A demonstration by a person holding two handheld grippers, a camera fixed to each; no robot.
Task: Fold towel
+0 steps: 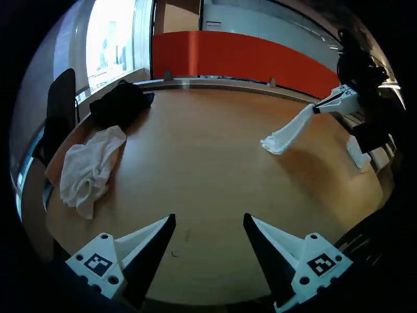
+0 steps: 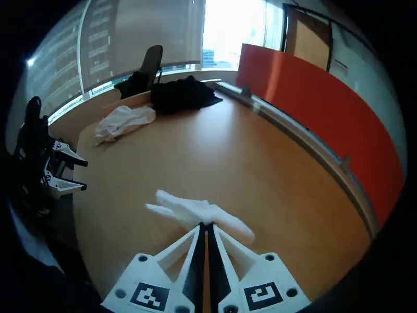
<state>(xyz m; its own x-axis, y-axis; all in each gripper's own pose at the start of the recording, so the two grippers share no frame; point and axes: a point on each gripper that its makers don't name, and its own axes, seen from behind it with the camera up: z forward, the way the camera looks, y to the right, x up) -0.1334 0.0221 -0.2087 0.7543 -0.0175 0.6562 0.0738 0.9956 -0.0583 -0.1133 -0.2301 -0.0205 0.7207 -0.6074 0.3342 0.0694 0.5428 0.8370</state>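
Your right gripper (image 2: 207, 227) has its jaws clenched tight, no gap between them, and the towel (image 2: 198, 210) is caught right at their tips. In the right gripper view it runs out ahead of the jaws as a long, soft white strip. One end is pinched, and the far end splits into a couple of floppy points over the table (image 2: 250, 156).

The left gripper view gives you the same thing side on. The right gripper (image 1: 317, 108) is at the far right, and the towel (image 1: 289, 133) droops from it in a slanted band. Its lower end is bunched, down at the table (image 1: 208, 146), with a shadow beside it.

Your left gripper (image 1: 208, 216) is released, jaws spread wide, with nothing between them but bare wood. The towel is well apart from it, up and to the right. In the right gripper view the left gripper (image 2: 83, 175) sits off the table's left edge, jaws parted.

The table is smooth, warm orange-brown wood with a curved edge. At its left a white heap (image 1: 91, 167) lies crumpled in thick, soft folds. Just behind it is a black cloth (image 1: 120, 104), limp and lumpy. Both show again in the right gripper view, white heap (image 2: 122, 121) and black cloth (image 2: 182, 94). A flat red panel (image 1: 245, 57) stands along the table's back edge, and a dark chair (image 1: 60, 104) sits by the heap's corner.
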